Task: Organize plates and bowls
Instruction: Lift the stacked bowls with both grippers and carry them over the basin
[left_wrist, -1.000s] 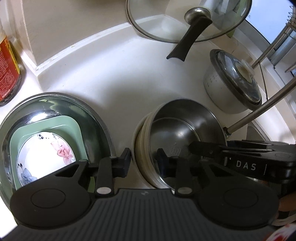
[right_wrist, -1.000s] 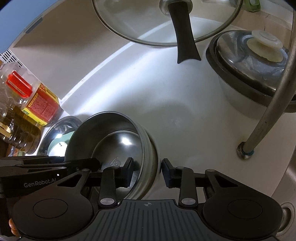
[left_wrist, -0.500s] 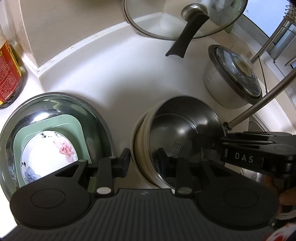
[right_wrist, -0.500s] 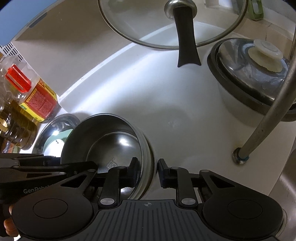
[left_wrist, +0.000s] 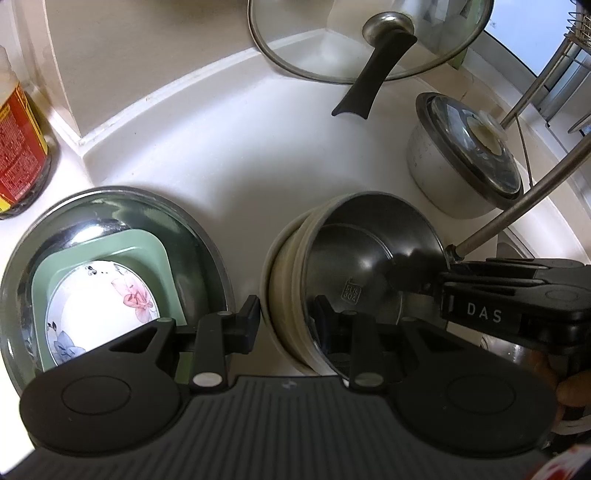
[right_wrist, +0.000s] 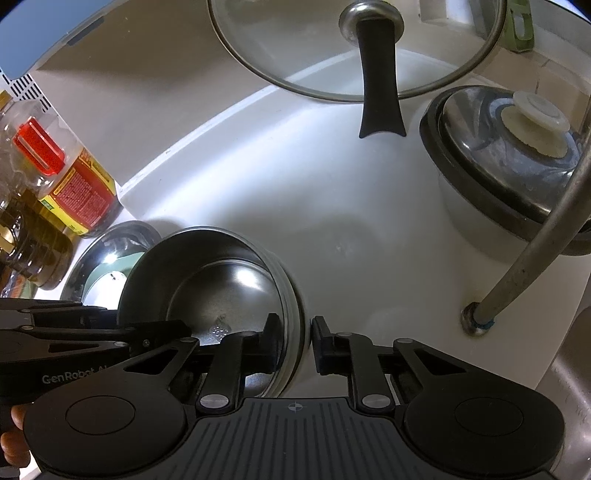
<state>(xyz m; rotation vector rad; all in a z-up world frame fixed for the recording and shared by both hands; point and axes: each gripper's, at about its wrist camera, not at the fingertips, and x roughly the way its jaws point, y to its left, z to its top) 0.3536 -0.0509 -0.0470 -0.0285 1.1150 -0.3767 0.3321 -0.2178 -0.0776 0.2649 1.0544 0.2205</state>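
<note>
A stack of bowls (left_wrist: 284, 258) stands on the white counter: cream bowls with a steel bowl (left_wrist: 369, 266) nested on top. My left gripper (left_wrist: 286, 317) is shut on the stack's left rim, one finger outside and one inside the steel bowl. My right gripper (right_wrist: 295, 339) straddles the stack's (right_wrist: 291, 295) right rim. Its jaws are closing, with the rim between the pads and touching them. It also enters the left wrist view as the right gripper (left_wrist: 424, 284). To the left, a steel basin (left_wrist: 192, 229) holds a green square dish (left_wrist: 147, 251) and a floral plate (left_wrist: 99, 295).
A glass lid (left_wrist: 369, 48) with a black handle leans at the back wall. A lidded pot (left_wrist: 461, 166) stands at the back right beside a slanting faucet pipe (left_wrist: 535, 192). An oil bottle (left_wrist: 22, 147) stands far left. The sink edge (right_wrist: 569, 369) lies to the right.
The right gripper's jaws have narrowed from wide apart to close around the stack's right rim. The left gripper and the stack have stayed put.
</note>
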